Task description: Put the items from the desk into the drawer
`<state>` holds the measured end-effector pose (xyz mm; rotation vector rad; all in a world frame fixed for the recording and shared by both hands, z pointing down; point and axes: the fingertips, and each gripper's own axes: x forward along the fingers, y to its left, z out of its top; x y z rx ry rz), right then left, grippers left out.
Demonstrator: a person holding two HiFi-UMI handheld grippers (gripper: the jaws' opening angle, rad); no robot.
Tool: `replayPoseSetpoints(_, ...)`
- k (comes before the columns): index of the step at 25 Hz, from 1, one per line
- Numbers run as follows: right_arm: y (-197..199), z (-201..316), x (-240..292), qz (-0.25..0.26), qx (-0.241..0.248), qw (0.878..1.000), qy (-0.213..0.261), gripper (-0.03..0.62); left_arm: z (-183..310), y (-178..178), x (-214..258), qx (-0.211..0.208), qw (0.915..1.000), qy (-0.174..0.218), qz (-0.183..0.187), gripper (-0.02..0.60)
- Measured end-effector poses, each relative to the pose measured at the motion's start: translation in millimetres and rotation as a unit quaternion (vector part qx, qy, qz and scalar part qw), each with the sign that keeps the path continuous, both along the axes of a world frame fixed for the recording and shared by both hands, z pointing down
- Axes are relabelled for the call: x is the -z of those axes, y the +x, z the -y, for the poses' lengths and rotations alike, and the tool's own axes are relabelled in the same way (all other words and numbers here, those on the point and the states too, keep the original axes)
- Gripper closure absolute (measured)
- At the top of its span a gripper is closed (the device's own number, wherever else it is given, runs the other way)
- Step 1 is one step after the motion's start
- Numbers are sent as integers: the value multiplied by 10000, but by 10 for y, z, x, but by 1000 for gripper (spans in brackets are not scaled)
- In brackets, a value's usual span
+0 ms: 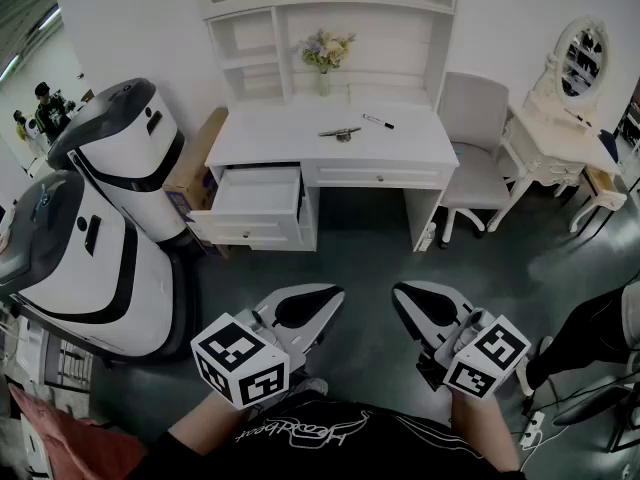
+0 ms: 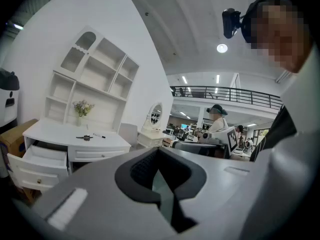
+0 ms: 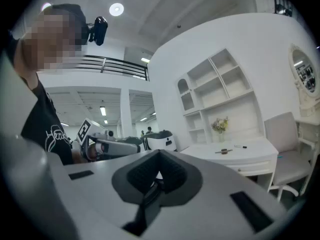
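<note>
White-walled room, dark floor (image 1: pixel 370 258). White desk (image 1: pixel 280 133) with a shelf unit stands at upper centre of the head view; its left drawer (image 1: pixel 258 190) is pulled out. On the desktop, right of centre, lie a pen (image 1: pixel 378 121) and, just left of it, a dark tool (image 1: pixel 340 132); they lie near each other but apart. Vase (image 1: pixel 325 58) at the back of the desk, chair (image 1: pixel 470 138) to its right. Left gripper (image 1: pixel 318 303) and right gripper (image 1: pixel 415 303) are side by side at lower centre, well apart from the desk. Both have their jaws together with nothing between them.
</note>
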<state>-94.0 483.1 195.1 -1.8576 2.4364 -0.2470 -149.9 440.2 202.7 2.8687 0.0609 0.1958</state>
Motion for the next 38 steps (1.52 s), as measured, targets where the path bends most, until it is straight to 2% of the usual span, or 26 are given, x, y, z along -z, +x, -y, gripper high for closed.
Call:
replayPoseSetpoints(10,114,-162,4,-123,-19,9999,-15,586,-234,146,40,-209,9996,-112,-131,572)
replayPoseSetpoints(16,270,135,-197,-61,35,9998,-178,586,25,292,-59,-166,9998,64,-74,572)
replayPoseSetpoints(18,337,304,-270,-66,115,9996,-229,586,181,360,-117,-223,9996,-114,-120,572)
replayPoseSetpoints(21,464,627,-378,-115,195,9993,-306,586,526,490,-194,-273,9980,-527,-212,572)
replayPoseSetpoints(26,933,1361,-542,74,147,9991,-386,586,1288,889,-387,-213,9988,-447,-31,572)
replayPoseSetpoints(33,1596,2644,-733,462,52,9968,-655,586,2573,1583,-603,-343,9960,-774,270,572)
replayPoseSetpoints(38,1909,3461,-799,421,6,9957,-819,586,3412,1954,-718,-342,9945,-940,316,572)
